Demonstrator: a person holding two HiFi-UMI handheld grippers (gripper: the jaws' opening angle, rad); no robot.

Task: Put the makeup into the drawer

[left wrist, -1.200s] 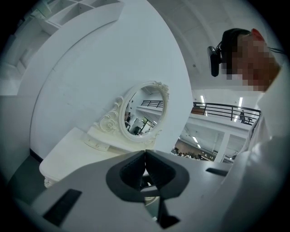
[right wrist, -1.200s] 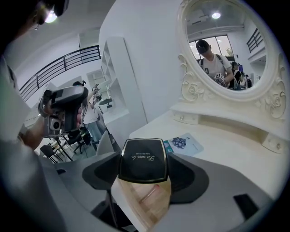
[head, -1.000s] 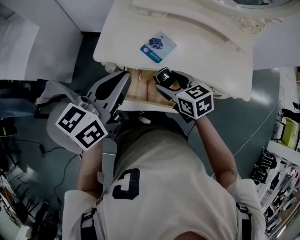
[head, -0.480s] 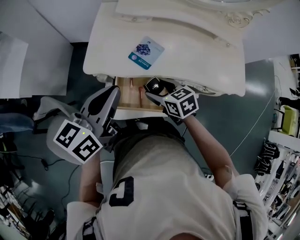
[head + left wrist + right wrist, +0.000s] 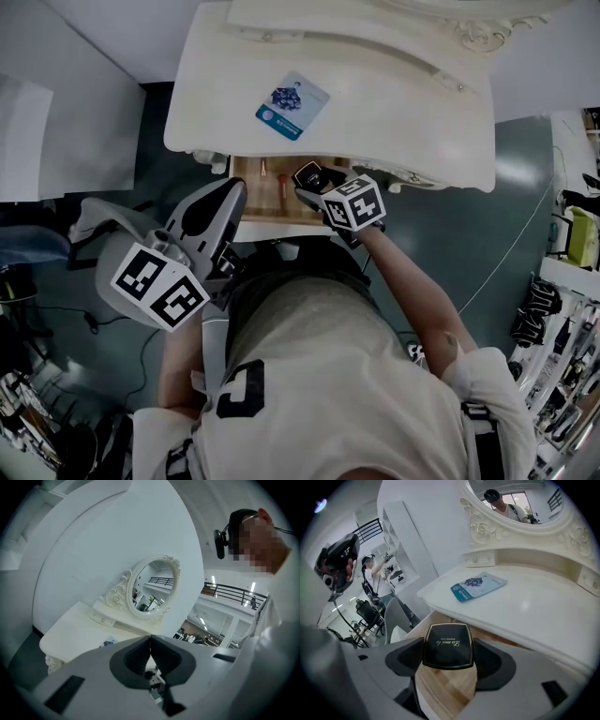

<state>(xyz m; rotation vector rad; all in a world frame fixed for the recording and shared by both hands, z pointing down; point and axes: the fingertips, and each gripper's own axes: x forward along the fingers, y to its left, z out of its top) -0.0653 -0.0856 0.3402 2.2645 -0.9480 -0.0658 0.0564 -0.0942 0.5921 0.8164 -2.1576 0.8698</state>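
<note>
Right claw [image 5: 449, 660] pinching black compact [image 5: 447, 644] above open drawer [image 5: 446, 688], 12 o'clock; release pending (left claw [image 5: 150, 654] pressed together, empty).

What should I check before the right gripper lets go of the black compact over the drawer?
1. Black compact clamped between the jaws of the right gripper: ok.
2. Wooden drawer pulled open: ok.
3. Compact over the drawer's inside: ok.
4. Bare wood beneath the compact: ok.
5. Left gripper shut, empty, away from the drawer: ok.
6. Height of the compact above the drawer floor: cannot tell.
</note>
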